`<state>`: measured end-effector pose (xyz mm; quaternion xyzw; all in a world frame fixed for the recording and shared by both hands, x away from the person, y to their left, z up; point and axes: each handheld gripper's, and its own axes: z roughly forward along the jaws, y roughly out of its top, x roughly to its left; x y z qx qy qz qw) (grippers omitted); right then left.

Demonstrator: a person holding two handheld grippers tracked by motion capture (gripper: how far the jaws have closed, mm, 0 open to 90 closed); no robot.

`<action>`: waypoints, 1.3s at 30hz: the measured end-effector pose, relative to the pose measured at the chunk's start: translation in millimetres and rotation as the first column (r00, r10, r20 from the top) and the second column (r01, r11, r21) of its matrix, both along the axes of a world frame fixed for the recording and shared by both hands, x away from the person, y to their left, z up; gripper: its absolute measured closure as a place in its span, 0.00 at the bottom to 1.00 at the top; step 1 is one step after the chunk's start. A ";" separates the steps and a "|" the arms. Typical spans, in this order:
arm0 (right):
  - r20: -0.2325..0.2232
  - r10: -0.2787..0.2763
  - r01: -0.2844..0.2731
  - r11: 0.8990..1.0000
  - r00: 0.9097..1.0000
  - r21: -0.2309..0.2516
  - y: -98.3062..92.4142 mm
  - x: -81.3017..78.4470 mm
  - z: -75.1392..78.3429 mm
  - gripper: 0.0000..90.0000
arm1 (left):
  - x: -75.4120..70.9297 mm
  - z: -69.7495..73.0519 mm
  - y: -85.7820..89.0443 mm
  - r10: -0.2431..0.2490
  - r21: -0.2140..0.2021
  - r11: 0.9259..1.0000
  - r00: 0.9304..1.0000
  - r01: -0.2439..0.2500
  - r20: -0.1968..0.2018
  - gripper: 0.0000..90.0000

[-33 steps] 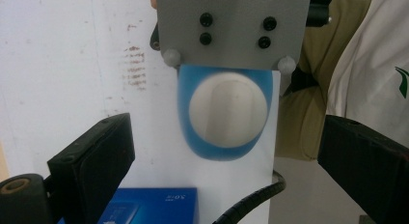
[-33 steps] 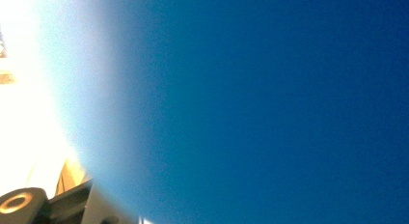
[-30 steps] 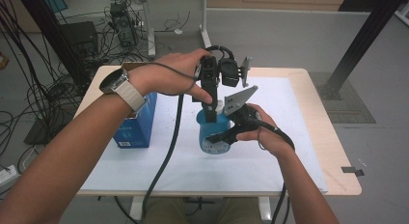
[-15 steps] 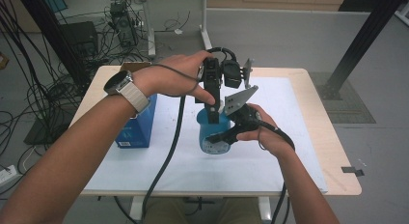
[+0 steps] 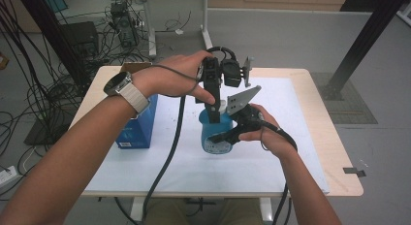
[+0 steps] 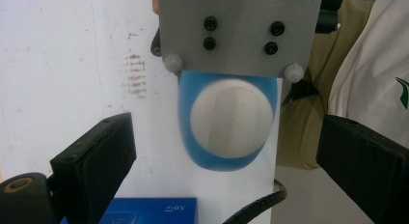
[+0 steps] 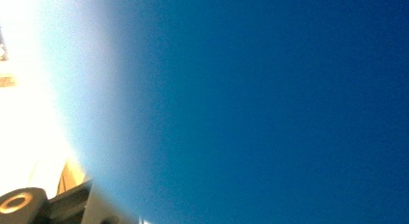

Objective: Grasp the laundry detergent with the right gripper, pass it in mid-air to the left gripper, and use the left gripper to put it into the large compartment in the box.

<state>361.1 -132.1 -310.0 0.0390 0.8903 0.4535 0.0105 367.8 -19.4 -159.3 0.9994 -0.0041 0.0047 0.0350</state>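
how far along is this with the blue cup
Done: the right gripper is clamped on the blue cup, which stands upright on the white mat. In hand: the left gripper hangs over the cup's mouth, jaws open, holding nothing. Left: whatever goes on inside the cup; its white interior looks empty.

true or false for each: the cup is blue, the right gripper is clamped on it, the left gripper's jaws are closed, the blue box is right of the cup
1. The cup is blue. True.
2. The right gripper is clamped on the cup. True.
3. The left gripper has its jaws closed. False: they stand wide apart above the cup's mouth.
4. The blue box lies right of the cup. False: in the high view it lies to the cup's left.
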 end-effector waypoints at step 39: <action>-0.013 -0.002 0.002 1.000 1.000 0.000 -1.9 -0.2 0.2 0.49 | -0.8 -1.2 2.1 0.002 -0.004 1.000 1.000 -0.002 0.008 0.08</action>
